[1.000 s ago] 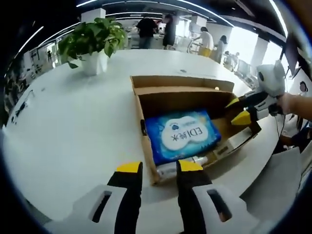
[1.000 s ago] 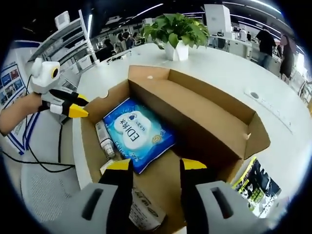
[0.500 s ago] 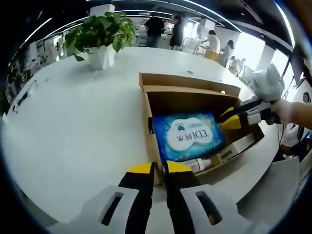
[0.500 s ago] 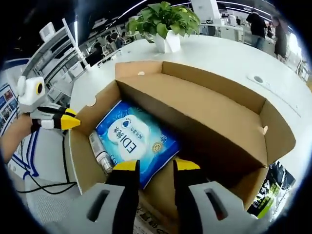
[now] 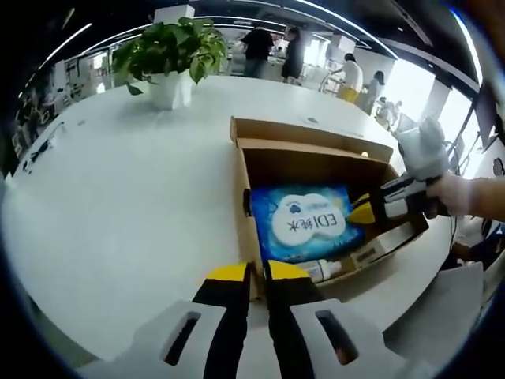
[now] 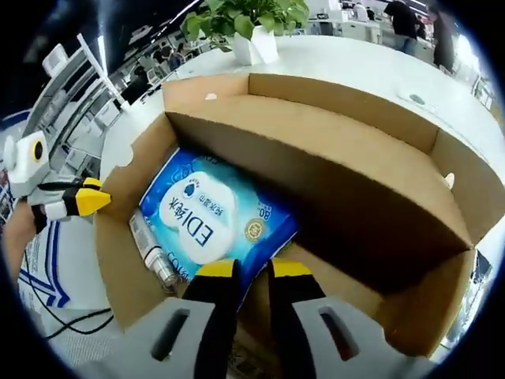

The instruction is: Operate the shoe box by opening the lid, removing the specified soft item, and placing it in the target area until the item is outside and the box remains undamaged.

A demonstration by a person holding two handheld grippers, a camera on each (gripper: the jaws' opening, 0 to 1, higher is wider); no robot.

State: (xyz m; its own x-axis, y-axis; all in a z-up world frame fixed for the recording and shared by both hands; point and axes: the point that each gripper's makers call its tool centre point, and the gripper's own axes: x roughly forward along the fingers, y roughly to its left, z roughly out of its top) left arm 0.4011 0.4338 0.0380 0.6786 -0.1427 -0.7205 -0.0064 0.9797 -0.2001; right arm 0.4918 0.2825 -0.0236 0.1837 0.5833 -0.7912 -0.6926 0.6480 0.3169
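inside the open shoe box (image 6: 347,197) on the white table (image 5: 118,205) lies the blue wipes pack (image 6: 209,225) beside a small bottle (image 6: 151,254). right gripper (image 6: 251,269) pinches the pack's edge; left gripper (image 5: 248,272) clamps the box wall.

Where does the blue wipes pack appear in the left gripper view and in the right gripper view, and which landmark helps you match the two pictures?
Left gripper view: the blue wipes pack lies right of centre, inside the open cardboard box.
Right gripper view: the pack lies left of centre on the box floor, just above the right gripper.
Shared landmark: the potted plant on the white table beyond the box, top left in the left gripper view, top centre in the right.
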